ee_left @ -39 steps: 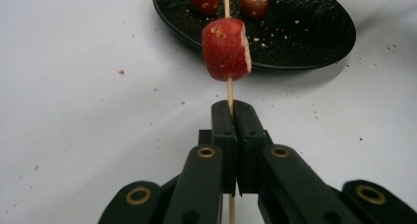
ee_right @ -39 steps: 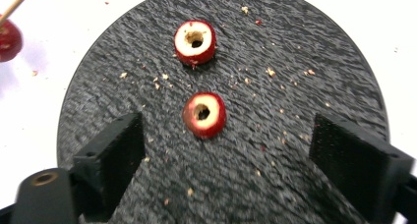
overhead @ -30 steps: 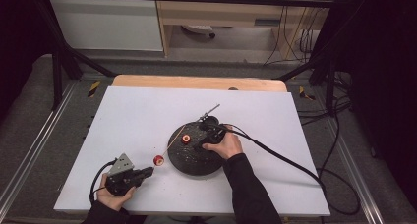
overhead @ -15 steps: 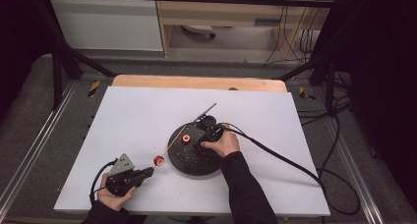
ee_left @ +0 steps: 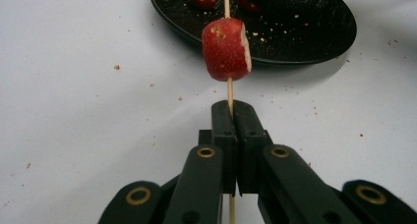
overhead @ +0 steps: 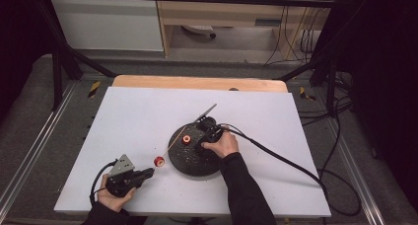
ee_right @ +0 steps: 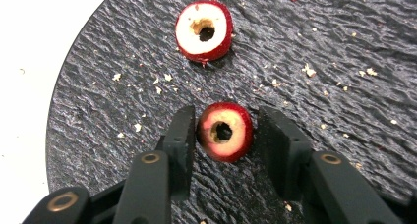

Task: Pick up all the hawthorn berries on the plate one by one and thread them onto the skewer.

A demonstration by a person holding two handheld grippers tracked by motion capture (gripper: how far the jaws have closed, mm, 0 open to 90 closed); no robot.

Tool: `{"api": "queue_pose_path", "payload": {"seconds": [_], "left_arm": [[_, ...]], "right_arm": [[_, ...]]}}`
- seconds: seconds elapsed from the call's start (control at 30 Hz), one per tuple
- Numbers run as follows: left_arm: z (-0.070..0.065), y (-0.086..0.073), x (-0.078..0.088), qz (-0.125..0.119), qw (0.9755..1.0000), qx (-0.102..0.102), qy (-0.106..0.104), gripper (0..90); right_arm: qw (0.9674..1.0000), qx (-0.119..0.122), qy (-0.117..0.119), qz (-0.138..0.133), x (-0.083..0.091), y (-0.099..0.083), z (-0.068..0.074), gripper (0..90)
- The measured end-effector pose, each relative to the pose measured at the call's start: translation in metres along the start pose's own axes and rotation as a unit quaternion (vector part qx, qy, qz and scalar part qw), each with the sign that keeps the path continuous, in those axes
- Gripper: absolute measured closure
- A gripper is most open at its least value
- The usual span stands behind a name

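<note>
My left gripper (ee_left: 232, 106) is shut on a thin wooden skewer (ee_left: 229, 89). A red fruit piece (ee_left: 226, 49) is threaded on it just beyond the jaws, and the stick reaches on toward a black round plate (ee_left: 305, 27). From above, that gripper (overhead: 150, 171) lies at the table's front left, with the skewered piece (overhead: 158, 161) beside the plate (overhead: 194, 163). My right gripper (ee_right: 226, 115) is over the plate (ee_right: 319, 62). Its jaws have just been closing and now pinch a cored red fruit piece (ee_right: 225, 131). A second cored piece (ee_right: 203, 30) lies farther on.
The white table top (overhead: 128, 121) has a wooden strip (overhead: 197, 82) along its far edge. A thick black cable (overhead: 286, 161) trails right from the right hand. Crumbs dot the plate and the sheet. Metal frame rails (overhead: 29, 151) run along both sides.
The right hand has edged slightly left over the plate. The left gripper, the skewer and its fruit piece have stayed where they were.
</note>
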State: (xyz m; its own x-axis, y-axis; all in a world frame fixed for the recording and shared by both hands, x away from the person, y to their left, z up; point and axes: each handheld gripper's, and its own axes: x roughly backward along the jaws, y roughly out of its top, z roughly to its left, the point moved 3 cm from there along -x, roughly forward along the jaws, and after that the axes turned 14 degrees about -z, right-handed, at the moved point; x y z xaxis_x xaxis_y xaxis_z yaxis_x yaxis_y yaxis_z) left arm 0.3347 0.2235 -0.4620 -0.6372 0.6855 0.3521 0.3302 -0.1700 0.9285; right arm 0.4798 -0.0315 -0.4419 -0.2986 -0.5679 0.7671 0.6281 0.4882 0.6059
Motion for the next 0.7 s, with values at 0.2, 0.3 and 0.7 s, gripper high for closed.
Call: {"api": "queue_pose_path", "payload": {"seconds": [0.2, 0.3, 0.7], "left_arm": [[0.0, 0.0, -0.001, 0.001, 1.0, 0.0, -0.001, 88.2], [-0.001, 0.0, -0.001, 0.0, 1.0, 0.0, 0.0, 88.2], [-0.001, 0.0, -0.001, -0.001, 1.0, -0.001, -0.001, 88.2]], "right_arm": [[1.0, -0.008, 0.0, 0.003, 0.0, 0.0, 0.0, 62.6], [1.0, -0.01, -0.001, 0.002, 0.001, 0.0, 0.0, 62.8], [0.9991, -0.029, 0.007, -0.029, 0.015, 0.004, 0.007, 63.1]]}}
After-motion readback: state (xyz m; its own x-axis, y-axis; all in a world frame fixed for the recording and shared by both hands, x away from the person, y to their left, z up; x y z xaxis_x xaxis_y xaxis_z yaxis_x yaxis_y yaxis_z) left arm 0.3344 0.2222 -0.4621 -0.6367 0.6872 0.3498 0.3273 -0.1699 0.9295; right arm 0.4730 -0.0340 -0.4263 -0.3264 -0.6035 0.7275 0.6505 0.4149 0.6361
